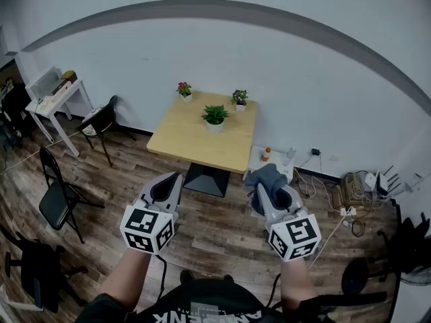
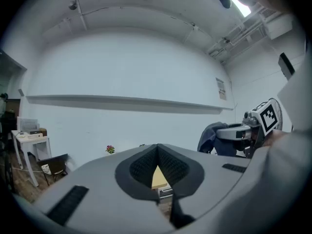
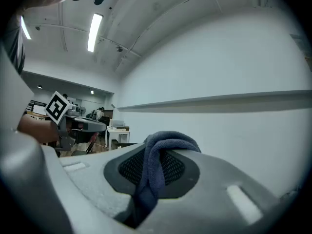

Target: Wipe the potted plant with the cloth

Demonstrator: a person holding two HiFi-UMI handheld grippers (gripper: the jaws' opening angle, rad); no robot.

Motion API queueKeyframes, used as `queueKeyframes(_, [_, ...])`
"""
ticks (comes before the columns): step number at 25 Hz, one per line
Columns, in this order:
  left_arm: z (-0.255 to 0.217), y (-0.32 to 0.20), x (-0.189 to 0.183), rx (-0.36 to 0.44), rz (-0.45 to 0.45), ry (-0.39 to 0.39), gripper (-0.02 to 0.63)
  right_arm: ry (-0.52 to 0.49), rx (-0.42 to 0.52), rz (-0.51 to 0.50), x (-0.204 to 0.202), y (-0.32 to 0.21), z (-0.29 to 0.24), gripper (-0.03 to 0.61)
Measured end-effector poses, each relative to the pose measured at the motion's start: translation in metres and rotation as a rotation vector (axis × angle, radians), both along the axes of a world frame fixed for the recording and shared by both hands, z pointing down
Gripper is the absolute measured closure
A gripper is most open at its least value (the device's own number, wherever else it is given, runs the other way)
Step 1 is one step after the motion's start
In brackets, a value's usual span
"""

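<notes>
Wood-plank flooring (image 1: 202, 227) runs up to a plain white wall (image 1: 303, 79), and against that wall stands one square pale-wood table (image 1: 195, 143) on a dark base (image 1: 205, 179). Three pots sit on it: the green potted plant (image 1: 215, 117) near the middle, a pink-flowered pot (image 1: 184, 91) at the far left corner and a purple-flowered pot (image 1: 239, 99) at the far right corner, all apart from one another. Both tools are held over the floor on the near side of the table, well apart from the plants. The left gripper (image 1: 176, 177) has its jaws closed together with nothing between them. The right gripper (image 1: 264, 195) is clamped on the cloth (image 1: 267, 177) (a dark blue-grey one, bunched over the jaw tips). Off to the left are one white desk (image 1: 57, 103) and two black chairs, one beside the desk (image 1: 101, 121) and one folding chair (image 1: 57, 194) nearer; a third dark seat at the lower left is too cut off to make out. Right of the table, an orange-capped bottle (image 1: 266, 155) stands low by the wall, with a tangle of cables (image 1: 343, 200) beyond it.
</notes>
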State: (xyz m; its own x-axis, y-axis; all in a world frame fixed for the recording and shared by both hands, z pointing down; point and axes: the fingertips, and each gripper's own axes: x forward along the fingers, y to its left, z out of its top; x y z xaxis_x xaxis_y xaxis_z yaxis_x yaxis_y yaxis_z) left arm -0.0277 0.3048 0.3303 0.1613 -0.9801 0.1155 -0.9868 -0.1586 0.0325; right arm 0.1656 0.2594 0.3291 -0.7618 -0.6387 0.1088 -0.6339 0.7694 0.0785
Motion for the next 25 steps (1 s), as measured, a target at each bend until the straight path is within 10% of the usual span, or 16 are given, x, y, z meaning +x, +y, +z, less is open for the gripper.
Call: queueKeyframes(25, [0.006, 0.01, -0.026, -0.01, 0.019, 0.022, 0.612, -0.039, -0.005, -0.019, -0.033, 0.007, -0.002, 0.528])
